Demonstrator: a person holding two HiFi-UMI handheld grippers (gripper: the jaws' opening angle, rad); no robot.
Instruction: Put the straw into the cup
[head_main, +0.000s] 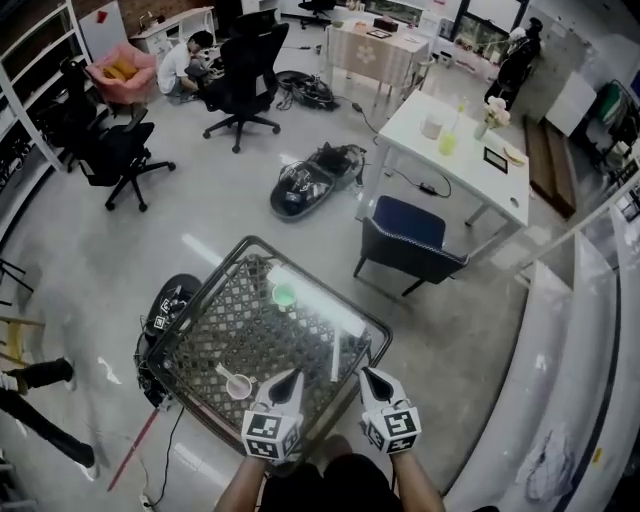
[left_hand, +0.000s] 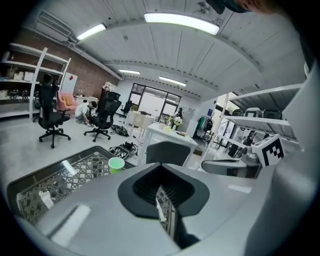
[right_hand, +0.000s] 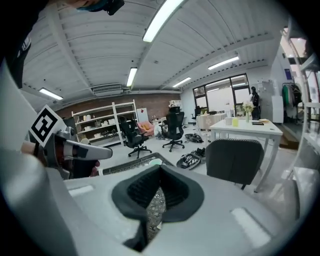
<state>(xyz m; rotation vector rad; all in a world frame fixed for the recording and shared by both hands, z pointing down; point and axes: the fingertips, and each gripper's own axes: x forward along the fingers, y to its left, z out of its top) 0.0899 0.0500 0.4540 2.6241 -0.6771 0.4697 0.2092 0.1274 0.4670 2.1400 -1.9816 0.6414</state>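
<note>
Two grippers reach in from the bottom edge of the head view. The left gripper (head_main: 292, 378) and right gripper (head_main: 368, 377) sit side by side over the near edge of a dark-framed table (head_main: 195, 297). Its glass top shows a lattice pattern and the glare of a ceiling light. A green cup (head_main: 285, 295) stands upright near the table's middle. The straw (head_main: 335, 358), a thin white stick, lies flat ahead of the grippers and nearer the right one, apart from the cup. A small pale round thing (head_main: 240, 385) lies just ahead of the left gripper; what it is cannot be told. Around the table is a glossy grey floor with a navy chair (head_main: 408, 240), a white desk (head_main: 470, 150), black office chairs (head_main: 243, 75) and a pink armchair (head_main: 122, 72).

Seen from the left gripper view, that gripper's jaws are drawn together to a thin slit with nothing held. The cup (left_hand: 116, 163) stands beyond them on the lattice top, under strip lights (left_hand: 182, 20).

From the right gripper view, its jaws are likewise closed and empty. The cup (right_hand: 156, 161) shows small past them, with shelving (right_hand: 100, 122) against a brick wall.
</note>
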